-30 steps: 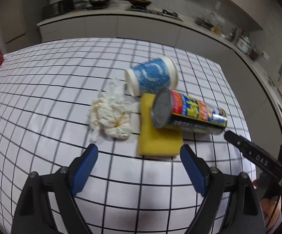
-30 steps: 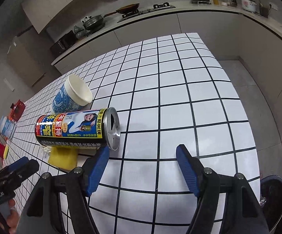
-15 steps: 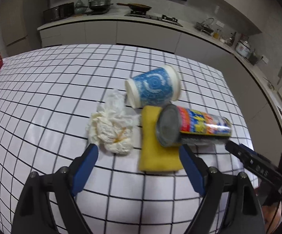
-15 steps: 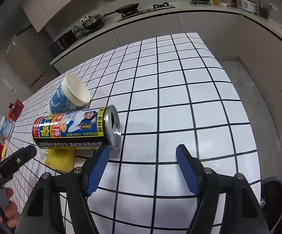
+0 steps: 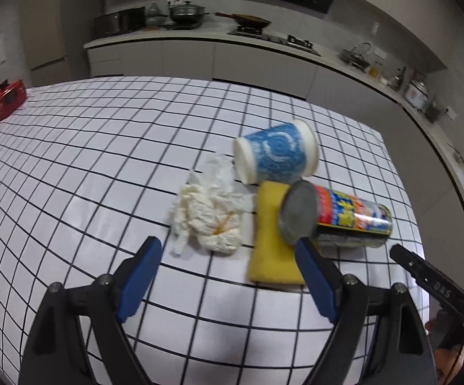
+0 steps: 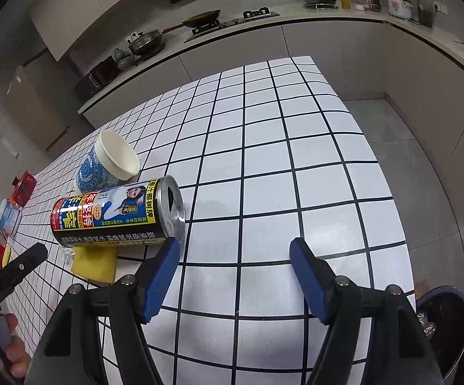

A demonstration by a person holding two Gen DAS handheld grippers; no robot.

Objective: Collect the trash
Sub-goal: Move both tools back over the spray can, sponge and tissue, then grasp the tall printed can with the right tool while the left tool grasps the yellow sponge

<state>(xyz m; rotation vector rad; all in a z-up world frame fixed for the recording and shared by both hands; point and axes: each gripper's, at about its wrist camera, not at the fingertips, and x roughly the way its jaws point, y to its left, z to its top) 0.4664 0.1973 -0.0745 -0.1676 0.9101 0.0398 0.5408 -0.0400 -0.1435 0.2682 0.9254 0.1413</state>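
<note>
A crumpled white tissue (image 5: 211,216) lies on the checked table, just ahead of my open left gripper (image 5: 227,250). Beside it a yellow sponge (image 5: 269,243) lies flat, and a printed drink can (image 5: 338,216) rests on its side across it. A blue-and-white paper cup (image 5: 277,154) lies tipped over behind them. In the right wrist view the can (image 6: 113,213) and cup (image 6: 110,163) sit left of my open right gripper (image 6: 233,247), whose fingers hold nothing.
The table's right edge drops to the floor, where a dark bin (image 6: 440,317) stands at the lower right. A red object (image 5: 5,99) and a bottle (image 6: 5,216) sit far left. Kitchen counters with pans run behind.
The left gripper's view has tilted up and slid left, so the trash now sits further right and the tissue lies nearer between the fingers. The right gripper's view shifted only slightly.
</note>
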